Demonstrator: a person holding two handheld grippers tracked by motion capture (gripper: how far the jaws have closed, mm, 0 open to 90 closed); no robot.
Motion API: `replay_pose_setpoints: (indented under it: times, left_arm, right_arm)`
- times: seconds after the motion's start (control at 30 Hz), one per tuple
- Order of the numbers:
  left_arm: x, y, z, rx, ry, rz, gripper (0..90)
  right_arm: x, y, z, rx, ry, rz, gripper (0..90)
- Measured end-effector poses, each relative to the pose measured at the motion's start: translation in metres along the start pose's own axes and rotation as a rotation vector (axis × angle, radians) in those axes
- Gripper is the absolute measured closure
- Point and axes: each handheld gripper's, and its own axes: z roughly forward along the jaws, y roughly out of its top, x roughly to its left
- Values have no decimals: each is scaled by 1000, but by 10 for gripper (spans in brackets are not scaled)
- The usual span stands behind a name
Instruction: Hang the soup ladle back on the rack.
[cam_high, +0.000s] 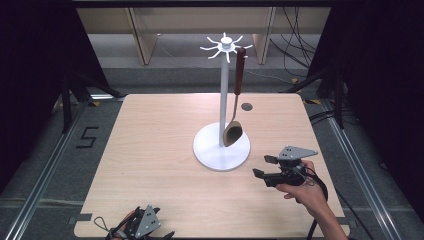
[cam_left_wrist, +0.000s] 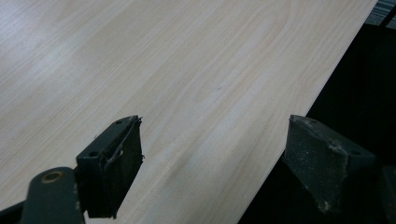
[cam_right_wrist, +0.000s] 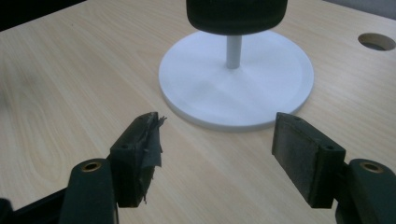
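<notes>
A white stand (cam_high: 223, 90) with a ring of hooks on top rises from a round white base (cam_high: 210, 150) at the table's middle. A wooden spoon (cam_high: 235, 117) with a dark handle hangs from one hook, its bowl just above the base. My right gripper (cam_high: 264, 167) is low over the table to the right of the base, held in a hand, open and empty. In the right gripper view the right gripper (cam_right_wrist: 217, 126) points at the base (cam_right_wrist: 261, 93) and the pole (cam_right_wrist: 233, 51). My left gripper (cam_high: 150, 227) rests at the table's front left edge; in its own view the left gripper (cam_left_wrist: 210, 163) is open and empty.
A round hole (cam_high: 246, 106) sits in the tabletop behind the stand, also the hole (cam_right_wrist: 376, 41) at the right gripper view's upper right. A dark rounded shape (cam_right_wrist: 236, 16) hangs before the pole. The wooden table (cam_high: 150, 140) is bare on the left; dark floor and cables surround it.
</notes>
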Motion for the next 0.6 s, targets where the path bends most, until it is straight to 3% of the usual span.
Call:
replay_pose_setpoints:
  times: [0.07, 0.3, 0.33, 0.37, 0.43, 0.47, 0.5, 0.6]
  left_arm:
    - [-2, 0, 1, -21, -16, -15, 184]
    - [-2, -1, -2, -21, -8, -3, 184]
    - [-2, -2, -2, -22, -10, -4, 184]
    - [-2, -2, -2, -21, -10, -2, 185]
    - [-2, -1, -1, -20, -10, -3, 185]
    - [-2, -1, -1, -20, -6, -11, 185]
    - [-2, -1, -1, -19, -5, -11, 185]
    - [-3, -1, -1, -17, -4, -11, 185]
  right_arm:
    - [-2, -3, -3, 11, 2, 2, 333]
    - [-6, -11, -8, 8, 1, 17, 331]
    - [-7, -14, -10, 18, -22, 32, 331]
    - [-9, -15, -10, 1, -24, 6, 331]
    - [-8, -16, -11, -2, -29, 26, 330]
    - [-7, -17, -11, -2, -3, 52, 329]
    - [-8, -18, -12, -5, -15, 44, 328]
    - [-6, -21, -14, 4, 7, 43, 323]
